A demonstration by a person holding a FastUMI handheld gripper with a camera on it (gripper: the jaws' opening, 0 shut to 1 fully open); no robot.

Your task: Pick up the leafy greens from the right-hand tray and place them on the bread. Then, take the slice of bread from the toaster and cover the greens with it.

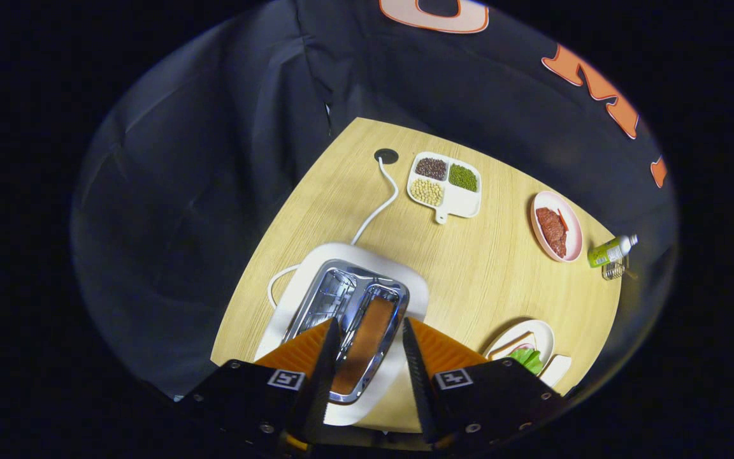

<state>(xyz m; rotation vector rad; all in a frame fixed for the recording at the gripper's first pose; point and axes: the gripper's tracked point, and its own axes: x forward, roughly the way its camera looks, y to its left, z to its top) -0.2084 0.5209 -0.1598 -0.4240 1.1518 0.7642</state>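
Hovered over the toaster [341,319] with fingers [367,338] spread apart, gripping nothing, tips poised either side of the right-hand slot. Saw the bread slice [364,344] standing in that slot, directly between and just ahead of the fingertips, untouched by either. Found the left slot beside it, chrome and bare, beyond the left finger [316,357]. Noted the white toaster body resting on the wooden table [469,274], its white cord [380,210] running away beyond the fingers to a dark hole in the tabletop. Spotted the greens [528,359] just off the right finger [431,357], lying on a white plate [539,331] atop what looked like bread, partly hidden behind the finger mount; could not tell the exact layering there. Made out a small tray's corner [558,368] touching that plate on its far side. Farther ahead and to the right, picked out a pink plate [542,204] with reddish meat slices, and past it a green bottle [609,250] at the table's edge. Well beyond the fingers, straight ahead, found a white divided dish [462,205] holding dark beans, green beans and pale beans in three compartments.
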